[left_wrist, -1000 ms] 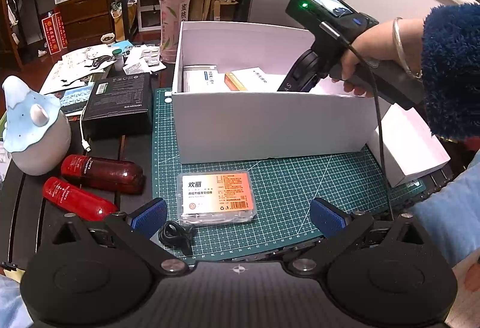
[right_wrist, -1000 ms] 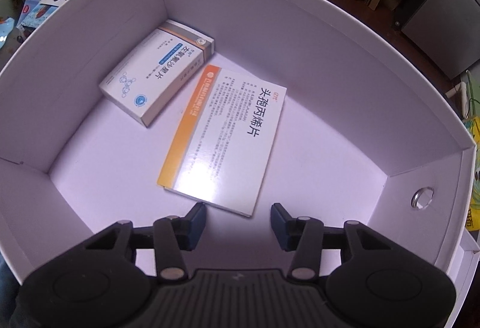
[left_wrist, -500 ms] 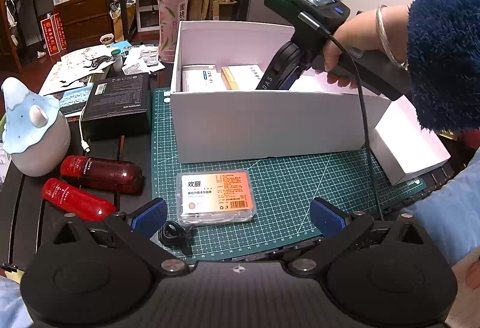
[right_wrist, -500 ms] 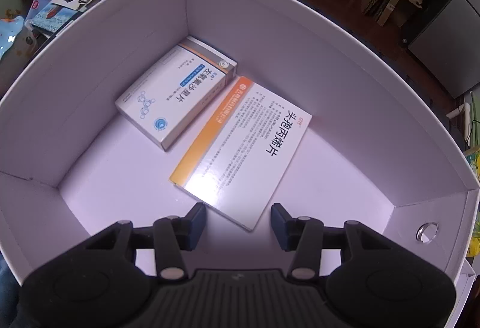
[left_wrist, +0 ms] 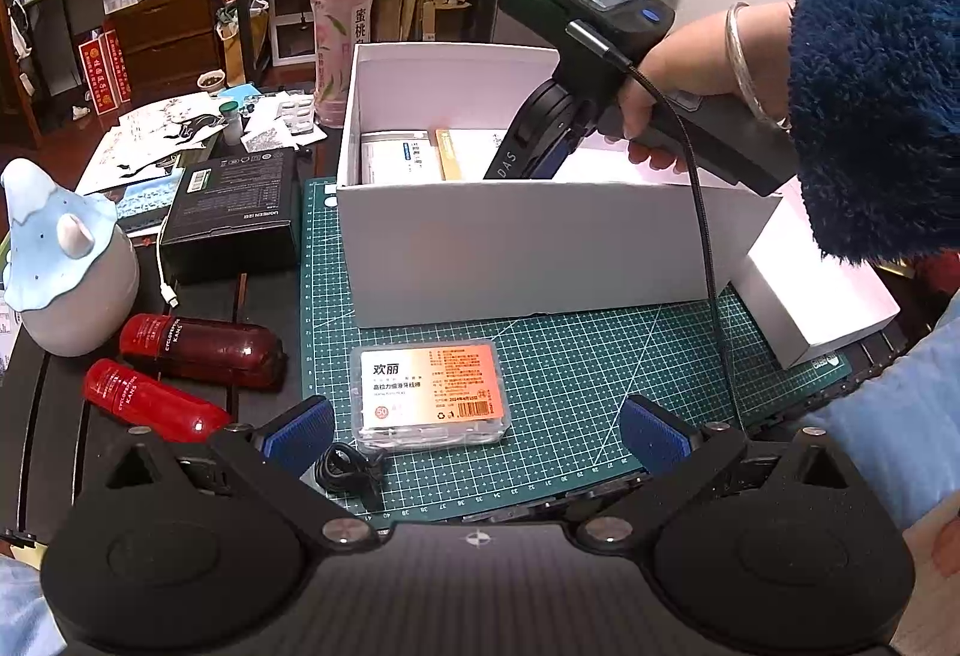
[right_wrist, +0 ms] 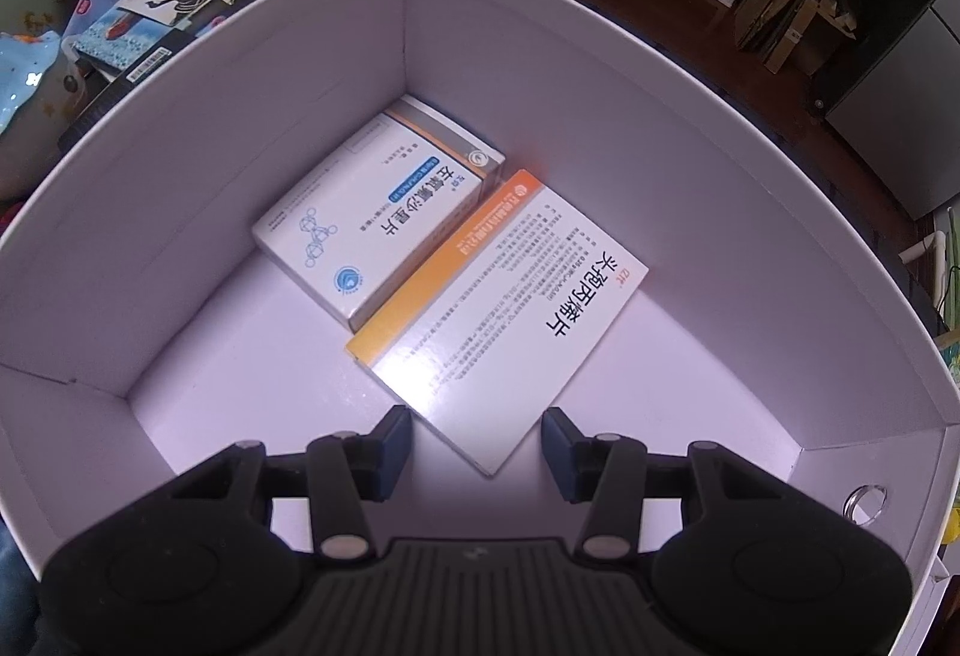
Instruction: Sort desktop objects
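White box (right_wrist: 600,74) holds 2 cartons (touching); right gripper (right_wrist: 477,446) jaws apart above.

Black box (left_wrist: 231,215) – "UGREEN"; red bottles (left_wrist: 201,350) – "KANS"; clear case (left_wrist: 432,395) – "欢丽"; orange-edged box (right_wrist: 504,314) – "头孢丙烯片".

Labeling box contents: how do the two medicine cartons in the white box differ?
The blue-logo carton is smaller and thicker, with a grey end band; the orange-stripe carton is larger, flatter, and carries dense small print. The blue-logo carton sits nearer the corner of the white box; the orange-stripe carton reaches toward the open right gripper. Both lie flat, face up, side by side, mostly white.
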`<action>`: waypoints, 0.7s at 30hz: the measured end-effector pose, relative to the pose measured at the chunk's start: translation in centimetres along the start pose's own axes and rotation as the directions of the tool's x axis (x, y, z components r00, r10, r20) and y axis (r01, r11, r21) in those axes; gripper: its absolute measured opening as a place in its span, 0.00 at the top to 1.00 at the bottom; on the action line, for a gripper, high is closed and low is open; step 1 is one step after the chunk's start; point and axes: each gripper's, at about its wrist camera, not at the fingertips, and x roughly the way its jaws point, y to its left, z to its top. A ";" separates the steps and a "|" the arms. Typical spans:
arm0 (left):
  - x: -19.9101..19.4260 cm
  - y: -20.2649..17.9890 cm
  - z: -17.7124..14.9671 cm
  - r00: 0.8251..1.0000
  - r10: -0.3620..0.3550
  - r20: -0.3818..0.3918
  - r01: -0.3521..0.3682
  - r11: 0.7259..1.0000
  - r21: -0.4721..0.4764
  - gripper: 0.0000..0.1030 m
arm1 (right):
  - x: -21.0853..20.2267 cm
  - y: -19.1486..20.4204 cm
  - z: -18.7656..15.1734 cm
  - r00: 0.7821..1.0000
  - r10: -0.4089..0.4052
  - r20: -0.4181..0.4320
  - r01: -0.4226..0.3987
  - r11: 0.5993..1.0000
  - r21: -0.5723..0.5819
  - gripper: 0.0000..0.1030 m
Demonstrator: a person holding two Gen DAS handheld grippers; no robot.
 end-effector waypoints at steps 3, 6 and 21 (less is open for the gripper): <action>0.0 0.0 0.0 1.000 -0.001 -0.001 0.001 1.000 0.001 0.00 | -0.2 0.2 0.0 1.000 0.003 0.002 -0.003 1.000 -0.006 0.54; 0.0 -0.1 0.0 1.000 -0.001 -0.002 0.001 1.000 0.002 0.00 | -0.1 0.2 0.0 1.000 0.007 0.004 -0.006 1.000 -0.006 0.54; 0.1 0.0 0.0 1.000 0.000 -0.006 0.000 1.000 0.000 0.00 | -0.6 -0.2 0.3 1.000 0.024 0.017 -0.024 1.000 -0.006 0.54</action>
